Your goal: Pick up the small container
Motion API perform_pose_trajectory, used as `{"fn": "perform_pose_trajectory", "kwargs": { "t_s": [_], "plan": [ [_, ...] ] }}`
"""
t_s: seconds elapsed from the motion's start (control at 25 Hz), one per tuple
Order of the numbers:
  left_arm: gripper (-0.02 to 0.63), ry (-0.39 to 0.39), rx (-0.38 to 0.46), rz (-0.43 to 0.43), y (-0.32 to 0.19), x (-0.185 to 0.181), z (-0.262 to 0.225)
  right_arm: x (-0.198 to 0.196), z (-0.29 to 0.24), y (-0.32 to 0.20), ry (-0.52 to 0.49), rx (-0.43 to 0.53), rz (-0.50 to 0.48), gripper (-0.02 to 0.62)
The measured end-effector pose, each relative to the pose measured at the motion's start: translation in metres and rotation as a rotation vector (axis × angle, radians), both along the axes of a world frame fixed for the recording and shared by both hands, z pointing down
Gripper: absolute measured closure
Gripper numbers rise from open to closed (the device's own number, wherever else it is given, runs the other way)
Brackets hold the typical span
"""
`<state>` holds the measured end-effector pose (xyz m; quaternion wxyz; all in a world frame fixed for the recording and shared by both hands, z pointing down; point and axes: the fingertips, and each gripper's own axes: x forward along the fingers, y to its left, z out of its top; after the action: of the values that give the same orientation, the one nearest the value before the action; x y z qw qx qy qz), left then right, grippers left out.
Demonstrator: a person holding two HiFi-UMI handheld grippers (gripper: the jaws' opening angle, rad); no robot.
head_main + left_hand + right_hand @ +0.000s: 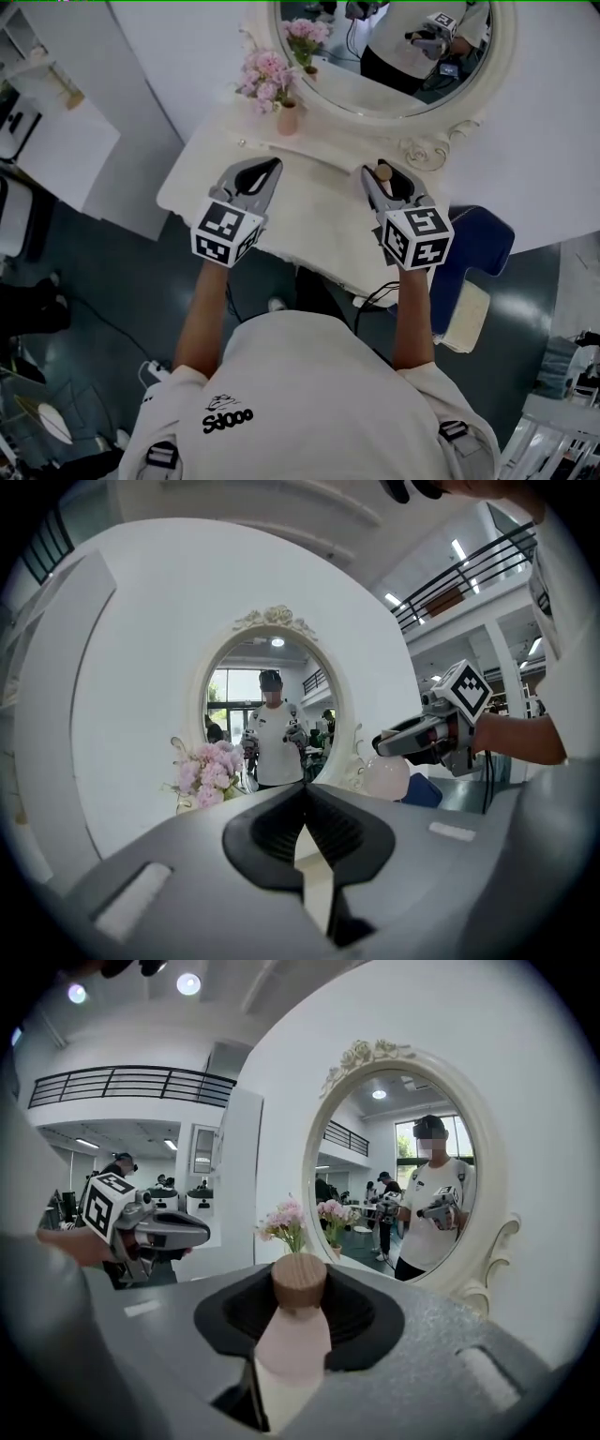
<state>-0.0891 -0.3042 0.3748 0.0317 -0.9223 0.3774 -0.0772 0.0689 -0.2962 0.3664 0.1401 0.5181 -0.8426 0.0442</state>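
The small container [292, 1335] is a pale pink bottle with a round wooden cap [299, 1282]. It stands upright between the jaws of my right gripper [384, 178], which is shut on it and holds it above the white vanity table [309, 220]. In the left gripper view the container [386, 778] shows as a pale round body under the right gripper [412, 742]. My left gripper [272, 169] hovers over the table's left part, level with the right one. Its jaws meet at the tips with nothing between them [305, 803].
A pink vase [287, 118] of pink flowers [265, 75] stands at the back of the table, in front of the oval mirror [394, 56]. A blue chair [473, 248] sits to the right, below the table's edge. The mirror reflects the person and both grippers.
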Motion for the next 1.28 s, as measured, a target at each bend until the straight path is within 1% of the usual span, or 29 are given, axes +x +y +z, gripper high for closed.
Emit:
{"fn": "perform_pose_trajectory", "kwargs": {
  "t_s": [0.08,0.2,0.36,0.6,0.72,0.92,1.28],
  "plan": [
    [0.588,0.002,0.027,0.003,0.008,0.001,-0.011,-0.001,-0.008,0.011,-0.004,0.016,-0.004,0.463],
    [0.588,-0.016,0.065,0.003,0.016,0.001,-0.024,-0.003,-0.020,0.024,-0.014,0.044,-0.008,0.463],
    [0.588,-0.036,0.122,-0.017,0.018,-0.001,-0.040,-0.006,-0.033,0.032,-0.015,0.076,-0.024,0.463],
    [0.588,-0.032,0.157,-0.031,0.020,-0.004,-0.054,-0.012,-0.045,0.034,-0.016,0.109,-0.051,0.463],
    [0.588,-0.042,0.167,-0.030,0.019,-0.004,-0.057,-0.017,-0.049,0.035,-0.003,0.121,-0.063,0.463],
    [0.587,-0.042,0.169,-0.029,0.015,-0.002,-0.059,-0.018,-0.054,0.030,-0.009,0.128,-0.071,0.463],
    [0.586,-0.058,0.146,-0.033,0.010,-0.004,-0.048,-0.019,-0.045,0.021,-0.016,0.111,-0.074,0.463]
  ]
}}
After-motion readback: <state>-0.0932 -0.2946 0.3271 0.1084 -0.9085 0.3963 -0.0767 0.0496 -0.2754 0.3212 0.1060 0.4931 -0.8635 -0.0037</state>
